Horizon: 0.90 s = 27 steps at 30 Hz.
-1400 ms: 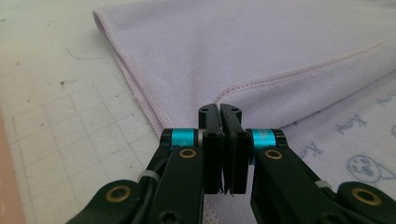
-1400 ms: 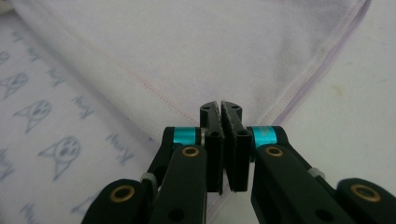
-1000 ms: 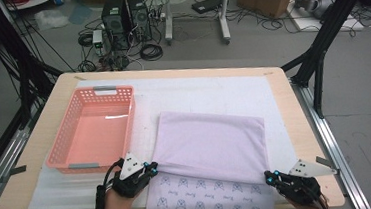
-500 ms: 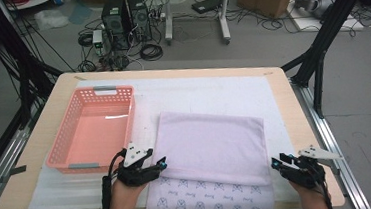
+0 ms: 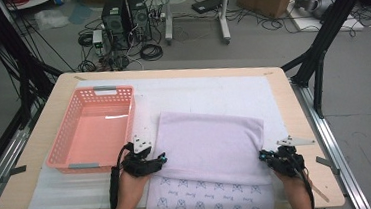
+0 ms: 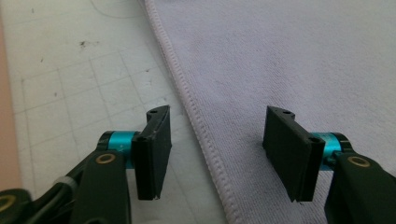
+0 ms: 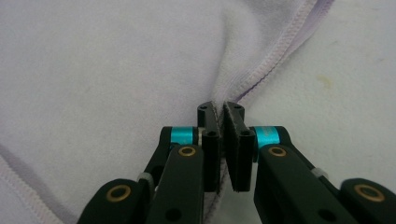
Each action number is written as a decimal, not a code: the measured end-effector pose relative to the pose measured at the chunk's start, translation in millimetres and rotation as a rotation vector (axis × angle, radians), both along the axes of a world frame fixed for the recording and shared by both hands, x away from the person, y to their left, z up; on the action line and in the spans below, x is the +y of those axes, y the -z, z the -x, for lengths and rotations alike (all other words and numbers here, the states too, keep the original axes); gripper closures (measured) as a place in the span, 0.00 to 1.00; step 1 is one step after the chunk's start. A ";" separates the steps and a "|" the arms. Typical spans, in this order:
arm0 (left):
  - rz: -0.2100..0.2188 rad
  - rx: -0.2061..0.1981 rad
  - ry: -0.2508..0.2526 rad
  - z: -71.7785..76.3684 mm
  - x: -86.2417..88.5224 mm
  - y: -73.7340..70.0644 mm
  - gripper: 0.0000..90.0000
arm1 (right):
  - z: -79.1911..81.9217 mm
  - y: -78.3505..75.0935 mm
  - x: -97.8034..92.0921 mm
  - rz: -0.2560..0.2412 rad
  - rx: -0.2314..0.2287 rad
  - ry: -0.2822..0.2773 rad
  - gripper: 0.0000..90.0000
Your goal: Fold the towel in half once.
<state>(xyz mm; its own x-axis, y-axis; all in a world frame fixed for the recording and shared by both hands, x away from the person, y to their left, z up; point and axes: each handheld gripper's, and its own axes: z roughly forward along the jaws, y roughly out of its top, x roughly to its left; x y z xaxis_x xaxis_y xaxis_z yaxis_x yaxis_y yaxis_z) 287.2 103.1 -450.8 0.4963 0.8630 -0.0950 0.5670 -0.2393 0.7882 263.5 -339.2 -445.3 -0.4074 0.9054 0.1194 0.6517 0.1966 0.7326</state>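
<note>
**Left claw not yet on the hem**

Nearest: left gripper (image 6: pixel 214 158) wide open, holding nothing. Towel (image 5: pixel 211 142) hem runs between its jaws, one jaw over the white mat (image 6: pixel 70 93), the other over cloth. Needs to drop straight onto that edge. Right gripper (image 7: pixel 223 149) pinched tight on the towel's opposite edge, cloth bunched up at the jaws. Towel lies folded mid-table, long axis left-right, spanning both claws. Farther left: pink basket (image 5: pixel 66 139), beside the towel, not touching.
</note>
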 end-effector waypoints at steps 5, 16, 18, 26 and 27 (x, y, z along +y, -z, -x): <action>0.067 0.048 0.056 3.1 -2.6 -0.6 0.92 | -8.4 -3.0 -20.1 -0.047 0.002 0.047 0.96; 0.152 0.031 0.030 6.4 -18.6 -0.8 0.77 | -37.1 -17.3 -38.5 -0.036 0.064 0.034 0.92; 0.167 0.035 0.023 -3.7 -16.7 -3.8 0.60 | -34.7 -12.0 -41.8 -0.041 0.071 0.019 0.80; 0.115 -0.002 -0.041 -43.0 -32.1 -10.0 0.45 | -52.1 -18.4 -63.4 -0.084 -0.050 0.039 0.54; 0.108 0.004 -0.051 -47.7 -33.1 -9.5 0.44 | -57.3 -20.8 -63.5 -0.090 -0.064 0.036 0.54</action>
<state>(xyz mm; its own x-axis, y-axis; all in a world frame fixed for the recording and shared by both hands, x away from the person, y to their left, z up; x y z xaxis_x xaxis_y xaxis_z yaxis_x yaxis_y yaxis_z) 334.8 70.0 -441.3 0.4515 0.8717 -0.1904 0.5795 -0.1243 0.8054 320.7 -402.6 -424.5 -0.3840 0.9065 0.1755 0.6082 0.1053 0.7867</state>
